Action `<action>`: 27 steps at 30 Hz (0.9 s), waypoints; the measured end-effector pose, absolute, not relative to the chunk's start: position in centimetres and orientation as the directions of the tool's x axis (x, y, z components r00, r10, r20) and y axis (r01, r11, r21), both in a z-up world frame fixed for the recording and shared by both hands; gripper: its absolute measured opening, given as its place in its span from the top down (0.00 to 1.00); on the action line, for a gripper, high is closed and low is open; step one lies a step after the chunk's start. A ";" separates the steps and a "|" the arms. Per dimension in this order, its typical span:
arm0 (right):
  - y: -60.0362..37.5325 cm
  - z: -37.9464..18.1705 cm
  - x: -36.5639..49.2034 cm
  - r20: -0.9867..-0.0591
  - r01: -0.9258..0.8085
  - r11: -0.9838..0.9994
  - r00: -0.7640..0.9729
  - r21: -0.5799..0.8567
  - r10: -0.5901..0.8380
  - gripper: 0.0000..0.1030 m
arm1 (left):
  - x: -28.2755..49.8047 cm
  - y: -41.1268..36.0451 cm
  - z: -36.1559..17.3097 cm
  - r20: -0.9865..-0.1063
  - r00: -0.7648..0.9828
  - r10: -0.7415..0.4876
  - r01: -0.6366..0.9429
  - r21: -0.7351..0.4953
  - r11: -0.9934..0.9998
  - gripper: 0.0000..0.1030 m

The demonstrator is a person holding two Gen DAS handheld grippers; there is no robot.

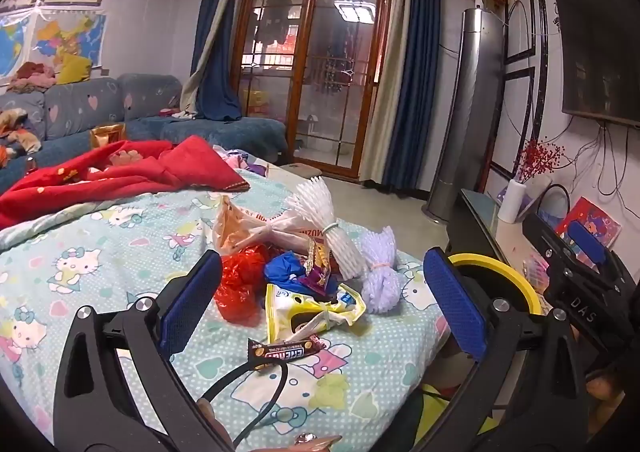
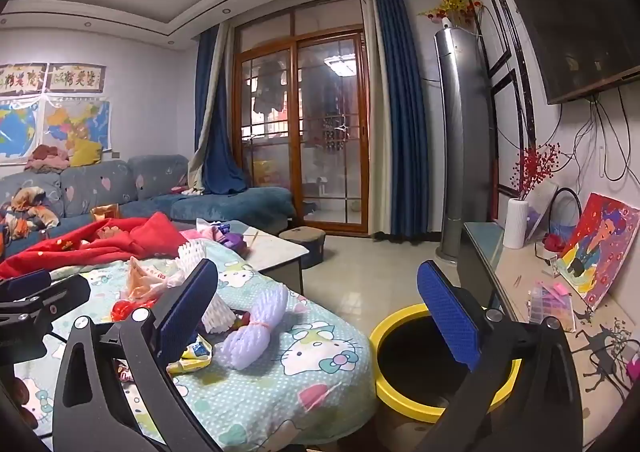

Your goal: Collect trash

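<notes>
A pile of trash lies on the Hello Kitty bedspread (image 1: 100,252): a red plastic bag (image 1: 238,288), a yellow and white snack bag (image 1: 308,310), a brown candy bar wrapper (image 1: 285,350), a white foam net (image 1: 320,219) and a lilac foam net (image 1: 382,272). My left gripper (image 1: 320,304) hovers open over the pile, nothing between its blue pads. A yellow-rimmed bin (image 2: 436,364) stands on the floor beside the bed. My right gripper (image 2: 320,320) is open and empty, between the lilac foam net (image 2: 256,332) and the bin. The right gripper (image 1: 576,264) also shows at the left view's right edge.
A red blanket (image 1: 120,171) covers the bed's far side. A blue sofa (image 2: 120,187) with clothes lies behind. A low table (image 2: 276,252) and a stool (image 2: 304,240) stand past the bed. A TV stand (image 2: 540,292) with a white vase (image 2: 516,223) and a painting lines the right wall.
</notes>
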State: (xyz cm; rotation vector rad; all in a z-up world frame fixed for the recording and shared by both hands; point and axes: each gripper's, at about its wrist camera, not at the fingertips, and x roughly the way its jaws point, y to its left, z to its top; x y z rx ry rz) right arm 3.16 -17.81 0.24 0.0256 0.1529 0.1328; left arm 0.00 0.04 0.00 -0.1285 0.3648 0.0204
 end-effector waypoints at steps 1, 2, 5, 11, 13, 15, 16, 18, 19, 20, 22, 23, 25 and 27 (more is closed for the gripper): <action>-17.8 0.2 3.2 -0.158 -0.133 0.991 0.978 0.036 0.137 0.06 | 0.0 0.0 0.0 -0.358 0.934 -0.006 -0.041 -0.124 0.991 0.10; -17.8 0.2 3.2 -0.157 -0.133 0.991 0.978 0.034 0.137 0.06 | 0.1 0.1 0.0 -0.361 0.933 -0.006 -0.042 -0.125 0.991 0.10; -17.7 0.3 3.2 -0.153 -0.135 0.990 0.978 0.033 0.139 0.06 | 0.1 0.0 0.0 -0.353 0.935 -0.007 -0.039 -0.121 0.992 0.10; -17.8 0.3 3.2 -0.160 -0.132 0.991 0.978 0.031 0.136 0.06 | 0.0 0.3 0.0 -0.351 0.936 -0.006 -0.040 -0.124 0.992 0.10; -18.0 0.4 3.0 -0.160 -0.135 0.990 0.977 0.031 0.138 0.06 | 0.0 0.3 0.0 -0.350 0.937 -0.007 -0.040 -0.126 0.991 0.10; -18.1 0.5 2.9 -0.159 -0.135 0.990 0.977 0.032 0.139 0.06 | 0.0 0.3 0.0 -0.349 0.937 -0.005 -0.042 -0.124 0.991 0.10; -18.1 0.5 2.9 -0.159 -0.135 0.990 0.977 0.032 0.139 0.06 | -0.1 0.0 0.2 -0.350 0.937 -0.005 -0.041 -0.124 0.991 0.10; -17.3 0.0 3.5 -0.163 -0.136 0.990 0.977 0.030 0.139 0.06 | -0.1 0.1 0.2 -0.349 0.937 -0.006 -0.041 -0.126 0.991 0.10; -17.3 0.0 3.5 -0.163 -0.134 0.991 0.977 0.028 0.137 0.06 | -0.2 0.1 0.1 -0.348 0.937 -0.008 -0.039 -0.127 0.991 0.10; -17.4 0.0 3.5 -0.163 -0.135 0.990 0.977 0.028 0.138 0.06 | -0.2 0.1 0.1 -0.348 0.938 -0.007 -0.040 -0.127 0.991 0.10; -17.3 0.0 3.5 -0.163 -0.135 0.990 0.977 0.028 0.138 0.06 | -0.1 0.2 0.2 -0.346 0.938 -0.006 -0.040 -0.127 0.991 0.10; -17.3 0.0 3.5 -0.164 -0.135 0.991 0.977 0.027 0.137 0.06 | -0.1 0.2 0.2 -0.346 0.938 -0.005 -0.042 -0.127 0.991 0.10; -17.4 0.0 3.5 -0.165 -0.136 0.990 0.976 0.028 0.139 0.06 | -0.2 0.3 0.3 -0.346 0.938 -0.006 -0.041 -0.128 0.991 0.10; -17.2 -0.1 3.5 -0.165 -0.135 0.990 0.977 0.027 0.138 0.06 | -0.2 0.3 0.2 -0.344 0.939 -0.004 -0.042 -0.127 0.991 0.10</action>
